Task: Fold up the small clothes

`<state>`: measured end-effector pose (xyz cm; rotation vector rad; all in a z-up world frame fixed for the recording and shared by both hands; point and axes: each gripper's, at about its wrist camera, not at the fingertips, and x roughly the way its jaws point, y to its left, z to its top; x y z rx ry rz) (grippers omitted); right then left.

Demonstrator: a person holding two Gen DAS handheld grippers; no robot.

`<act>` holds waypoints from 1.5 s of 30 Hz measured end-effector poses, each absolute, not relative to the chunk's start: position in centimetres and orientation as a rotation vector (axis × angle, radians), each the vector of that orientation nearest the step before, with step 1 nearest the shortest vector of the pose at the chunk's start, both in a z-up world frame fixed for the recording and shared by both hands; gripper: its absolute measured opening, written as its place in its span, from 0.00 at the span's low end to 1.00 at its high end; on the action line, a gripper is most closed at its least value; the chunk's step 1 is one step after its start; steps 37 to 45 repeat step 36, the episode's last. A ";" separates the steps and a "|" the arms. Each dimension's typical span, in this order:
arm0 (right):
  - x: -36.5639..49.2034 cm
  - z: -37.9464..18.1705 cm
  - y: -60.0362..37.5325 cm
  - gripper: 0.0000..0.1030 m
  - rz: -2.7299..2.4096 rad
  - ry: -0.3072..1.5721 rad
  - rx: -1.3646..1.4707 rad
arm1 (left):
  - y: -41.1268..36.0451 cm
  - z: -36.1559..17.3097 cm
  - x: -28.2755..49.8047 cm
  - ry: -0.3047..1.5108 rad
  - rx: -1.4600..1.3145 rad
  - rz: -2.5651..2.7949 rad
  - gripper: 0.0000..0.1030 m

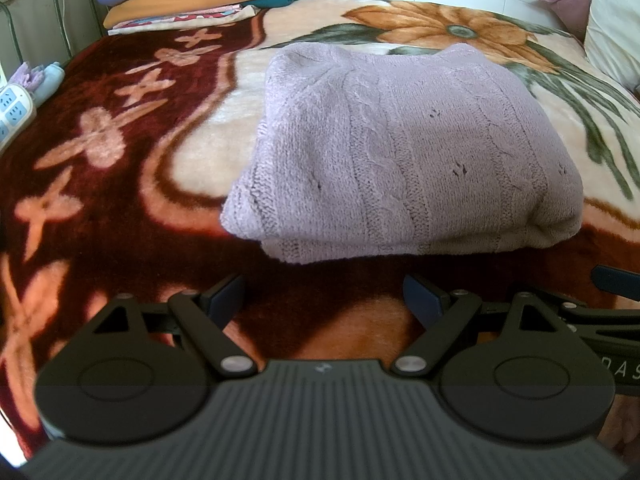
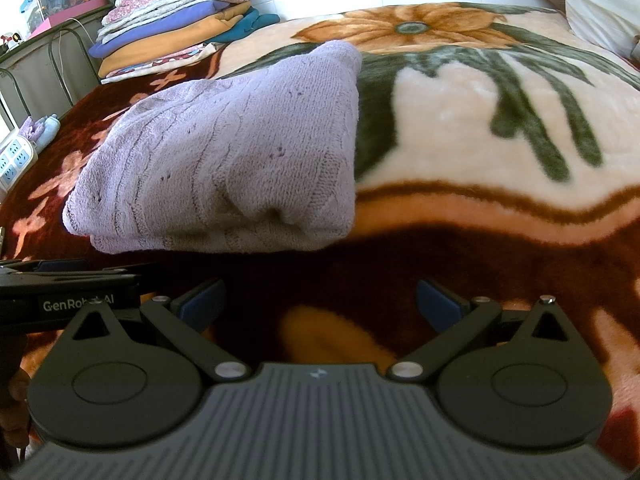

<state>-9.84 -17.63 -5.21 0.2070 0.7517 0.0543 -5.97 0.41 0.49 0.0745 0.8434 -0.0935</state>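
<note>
Sweater: lilac cable-knit sweater (image 1: 400, 160), folded into a thick rectangle, lying on the bed just beyond both grippers, touched by neither.
Blanket: plush floral blanket (image 1: 120, 184) covers the whole bed; dark red with pink blossoms on the near and left side, cream with a large orange flower and green leaves on the far and right side. The sweater straddles both zones.
Room: white wall behind the bed; metal bed rail (image 1: 60, 8) along the left edge.
Pillows: pale pillows (image 2: 600, 4) at the far right corner.
Stack: pile of folded clothes (image 2: 176, 28) at the far left corner, well apart from the sweater.
Power strip: white power strip (image 2: 12, 160) at the left edge, small bundled socks (image 1: 44, 78) beside it.
Left gripper (image 1: 324, 300): jaws wide apart, nothing between them.
Right gripper (image 2: 320, 306): jaws wide apart, empty, over bare blanket.
</note>
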 end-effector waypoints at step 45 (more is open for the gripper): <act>-9.9 -5.0 -17.7 1.00 0.053 0.751 0.223 | 0.5 0.5 -5.9 0.850 0.073 -0.092 0.85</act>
